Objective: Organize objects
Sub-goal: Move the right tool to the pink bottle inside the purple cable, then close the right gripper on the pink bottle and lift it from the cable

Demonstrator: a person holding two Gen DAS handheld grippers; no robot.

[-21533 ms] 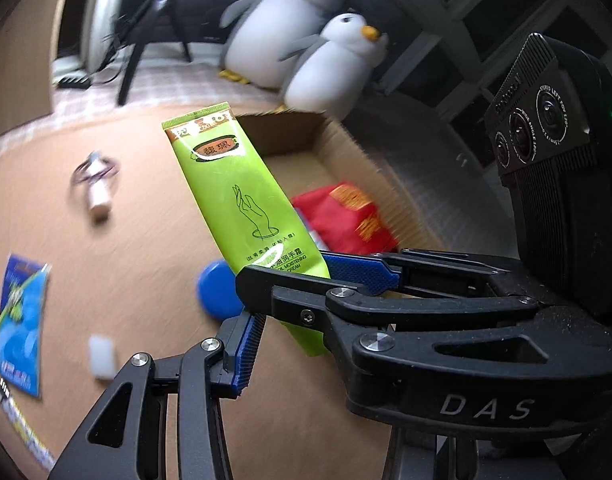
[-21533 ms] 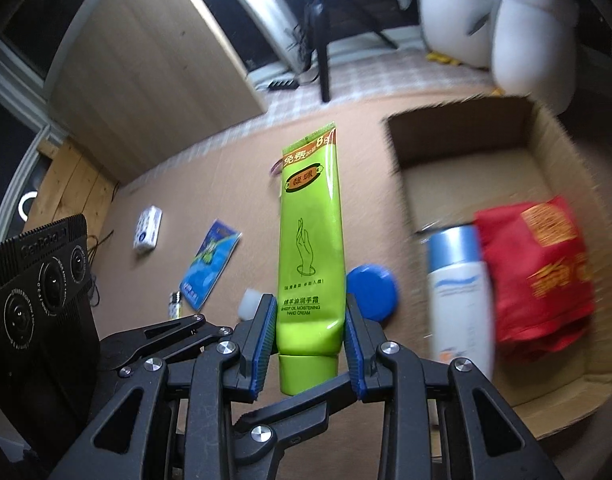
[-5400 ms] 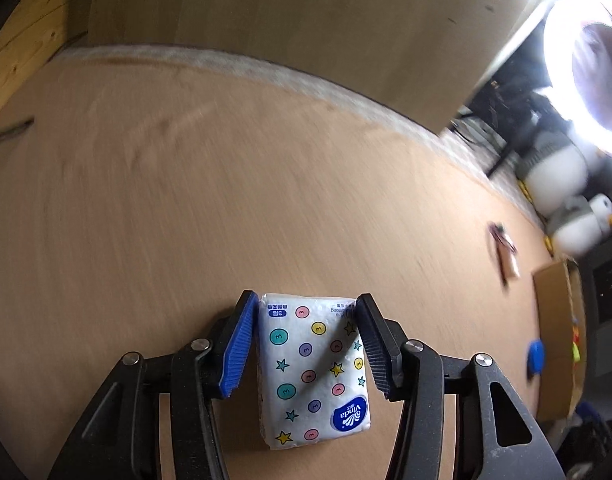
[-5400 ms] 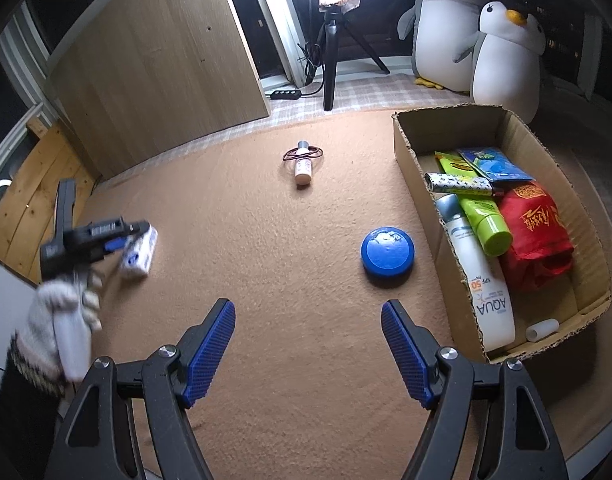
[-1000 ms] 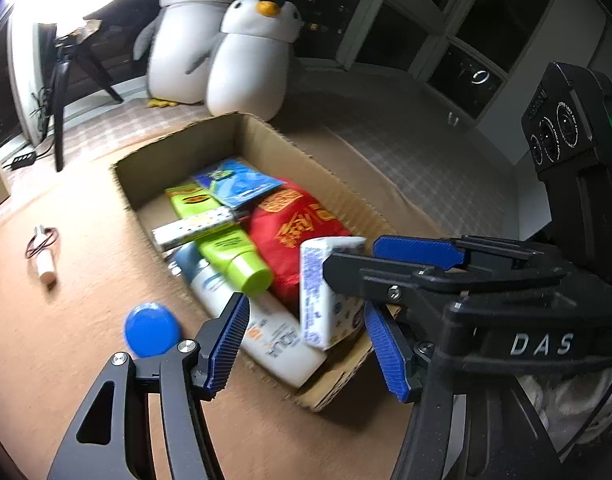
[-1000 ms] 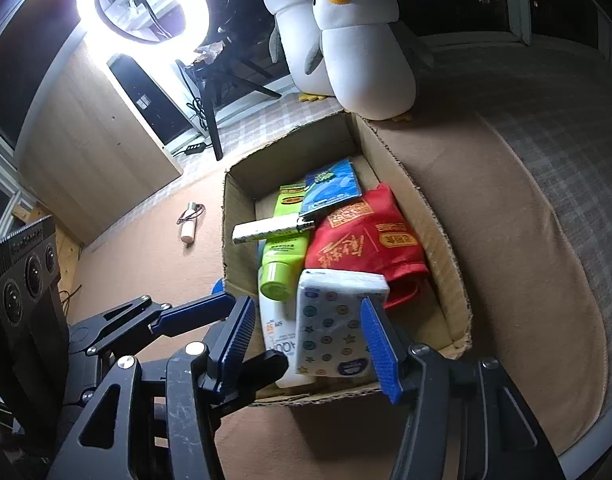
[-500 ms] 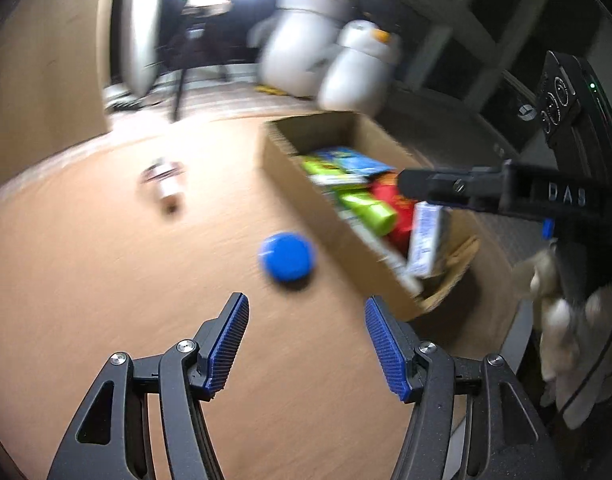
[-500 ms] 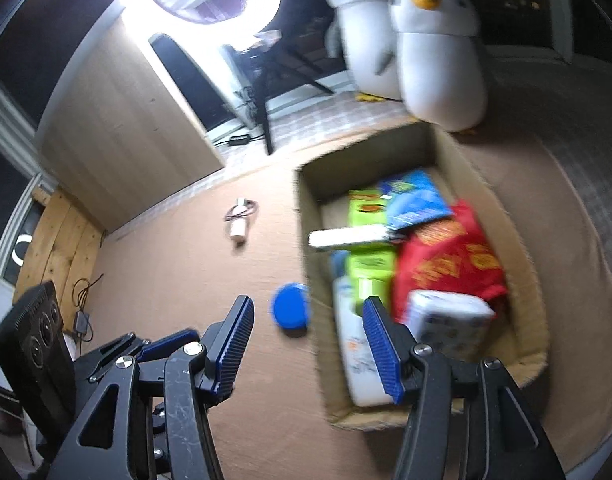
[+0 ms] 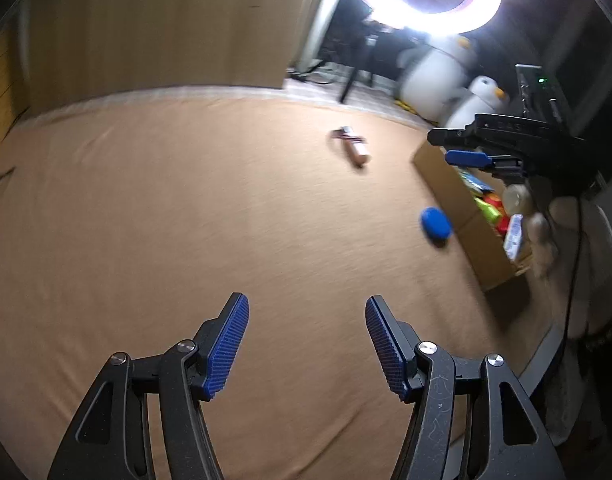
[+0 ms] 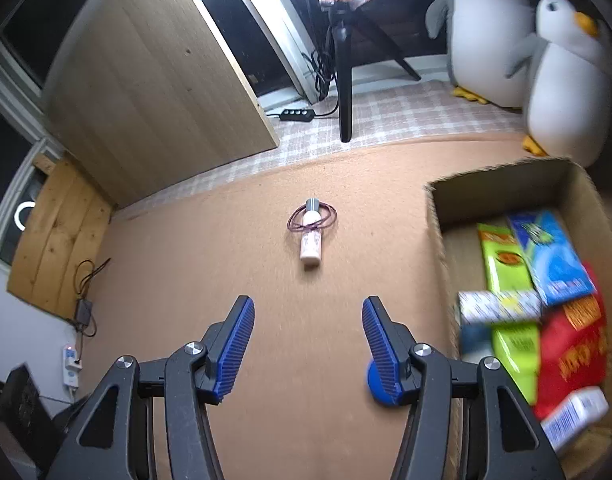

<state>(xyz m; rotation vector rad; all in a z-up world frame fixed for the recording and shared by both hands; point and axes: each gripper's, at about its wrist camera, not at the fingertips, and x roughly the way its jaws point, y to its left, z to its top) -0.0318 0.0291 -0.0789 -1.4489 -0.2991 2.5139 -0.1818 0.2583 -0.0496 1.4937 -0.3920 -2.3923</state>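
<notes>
Right wrist view: spread, empty right gripper [image 10: 306, 344]; small white capped bottle [image 10: 311, 237] at 12 o'clock, long axis pointing 12–6, nearer this hand

Blue round lid [image 10: 375, 384] half hidden behind right gripper's finger at five o'clock; cardboard box [image 10: 435, 216] cut off at three o'clock, contents smeared.

Both grippers [image 9: 306, 344] [image 10: 307, 344] are black with ribbed blue jaws and silver screws; a white glove [image 9: 585, 248] is worn
</notes>
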